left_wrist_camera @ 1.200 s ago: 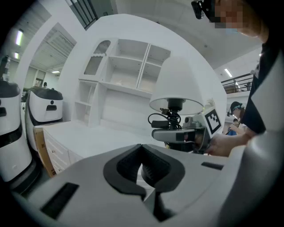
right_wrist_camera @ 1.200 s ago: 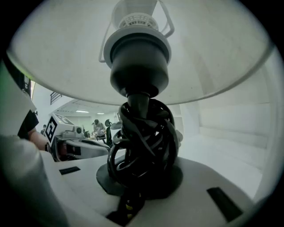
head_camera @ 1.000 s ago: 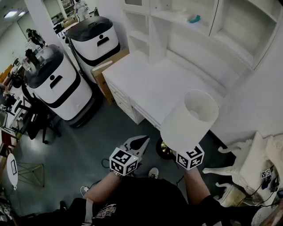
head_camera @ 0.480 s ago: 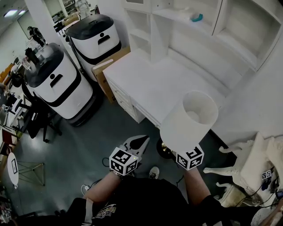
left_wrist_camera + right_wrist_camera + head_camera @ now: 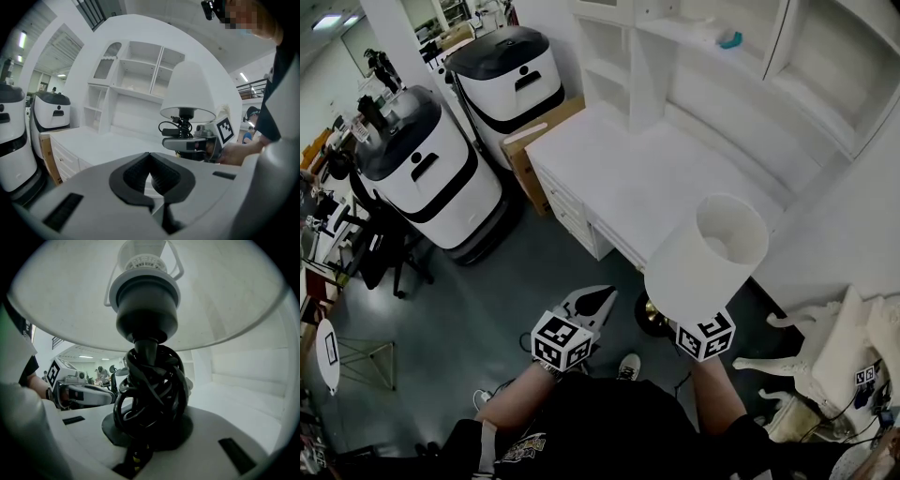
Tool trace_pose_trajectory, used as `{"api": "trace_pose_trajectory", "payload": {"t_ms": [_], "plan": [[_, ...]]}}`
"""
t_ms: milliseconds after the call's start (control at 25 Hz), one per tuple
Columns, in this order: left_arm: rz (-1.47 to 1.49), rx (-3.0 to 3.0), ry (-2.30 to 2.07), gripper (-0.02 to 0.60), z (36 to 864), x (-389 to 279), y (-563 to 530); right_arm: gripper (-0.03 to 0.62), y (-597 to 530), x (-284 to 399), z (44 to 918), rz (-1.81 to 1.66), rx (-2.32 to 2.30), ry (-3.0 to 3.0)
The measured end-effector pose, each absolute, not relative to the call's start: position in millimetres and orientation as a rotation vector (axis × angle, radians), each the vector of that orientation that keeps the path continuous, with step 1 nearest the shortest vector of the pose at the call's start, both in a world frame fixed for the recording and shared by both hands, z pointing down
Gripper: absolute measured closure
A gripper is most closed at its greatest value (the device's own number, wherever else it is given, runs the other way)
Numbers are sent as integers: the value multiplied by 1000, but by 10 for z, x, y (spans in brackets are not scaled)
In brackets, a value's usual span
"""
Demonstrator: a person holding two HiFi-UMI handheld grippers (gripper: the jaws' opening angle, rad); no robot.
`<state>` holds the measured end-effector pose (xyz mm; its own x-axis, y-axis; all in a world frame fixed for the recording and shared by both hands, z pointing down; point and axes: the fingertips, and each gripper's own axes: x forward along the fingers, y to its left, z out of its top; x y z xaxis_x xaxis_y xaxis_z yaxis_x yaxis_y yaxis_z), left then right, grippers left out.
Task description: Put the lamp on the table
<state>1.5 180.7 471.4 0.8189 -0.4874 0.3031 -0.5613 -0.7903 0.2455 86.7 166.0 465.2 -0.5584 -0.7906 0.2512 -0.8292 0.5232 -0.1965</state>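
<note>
Tabletop [image 5: 637, 183]: white, frame centre.
Right gripper [image 5: 149, 425]: clamps lamp [image 5: 705, 255] stem, upright for setting down.
Left gripper [image 5: 592, 305]: closed, empty.

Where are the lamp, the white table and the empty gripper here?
lamp [image 5: 692, 267], head view, side of its white shade.
table [image 5: 647, 178], head view, bare top.
left gripper [image 5: 602, 298], head view, between its fingertips.

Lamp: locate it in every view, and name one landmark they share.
Head view: lamp lower right of centre.
Left gripper view: lamp right of centre, upper half.
Right gripper view: lamp fills the upper frame, close up.
Shared landmark: white desk.
</note>
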Motion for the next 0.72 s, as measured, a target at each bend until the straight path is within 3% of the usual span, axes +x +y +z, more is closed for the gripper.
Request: {"api": "trace_pose_trajectory", "payload": {"t_ms": [720], "plan": [[319, 2705, -714, 575, 4655, -403, 1488, 540, 1371, 516, 4578, 464, 1522, -2581]]}}
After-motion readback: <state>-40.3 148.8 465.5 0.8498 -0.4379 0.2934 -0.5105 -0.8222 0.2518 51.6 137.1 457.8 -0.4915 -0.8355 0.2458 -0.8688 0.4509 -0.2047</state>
